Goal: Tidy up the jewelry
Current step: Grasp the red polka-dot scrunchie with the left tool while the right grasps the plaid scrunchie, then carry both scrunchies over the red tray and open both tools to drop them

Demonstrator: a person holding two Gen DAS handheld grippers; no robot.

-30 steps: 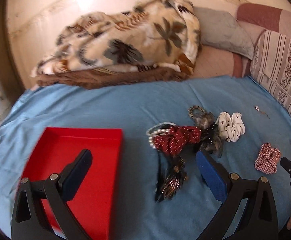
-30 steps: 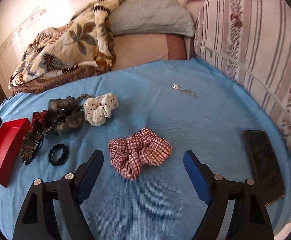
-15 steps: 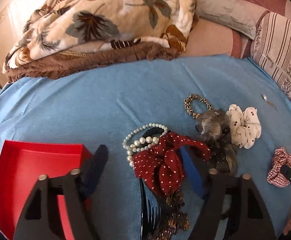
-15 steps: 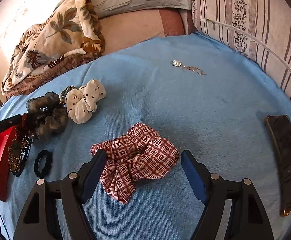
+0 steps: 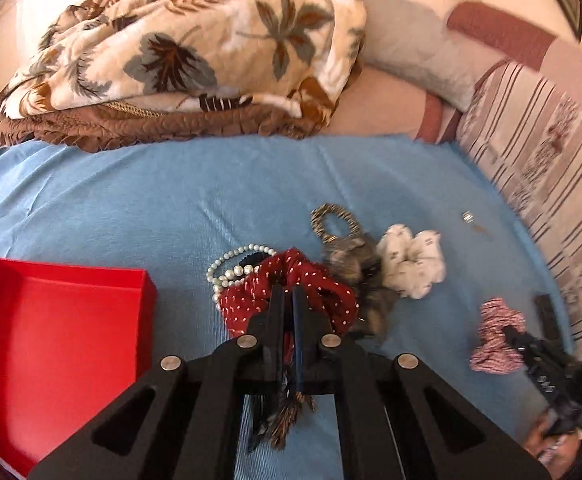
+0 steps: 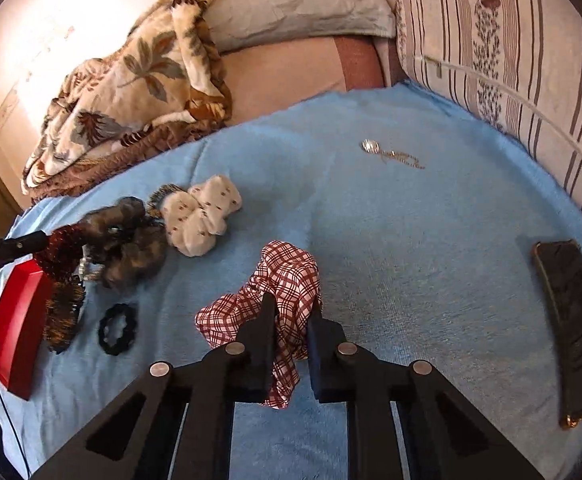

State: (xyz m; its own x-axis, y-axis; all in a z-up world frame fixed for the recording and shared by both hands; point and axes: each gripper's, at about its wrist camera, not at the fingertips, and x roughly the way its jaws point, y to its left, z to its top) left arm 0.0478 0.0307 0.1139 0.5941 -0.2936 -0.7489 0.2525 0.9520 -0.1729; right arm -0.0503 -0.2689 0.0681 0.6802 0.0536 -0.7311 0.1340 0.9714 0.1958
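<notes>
While left claw [image 5: 285, 294] pinches dotted scrunchie [image 5: 323, 288], plaid scrunchie [image 6: 291, 276] bunches.

A blue ribbed cloth sheet [image 6: 411, 240] is spread on the bed. The checked scrunchie [image 6: 291, 280] is thin woven cloth, the beads [image 5: 231, 268] are pearly and glossy, the red tray [image 5: 63, 340] smooth and matt, the phone [image 6: 571, 320] glossy, the chain [image 6: 395, 156] shiny metal.

Sunlit bed [image 5: 139, 200], leaf-print blanket [image 5: 195, 52], grey pillow [image 6: 295, 4]
</notes>
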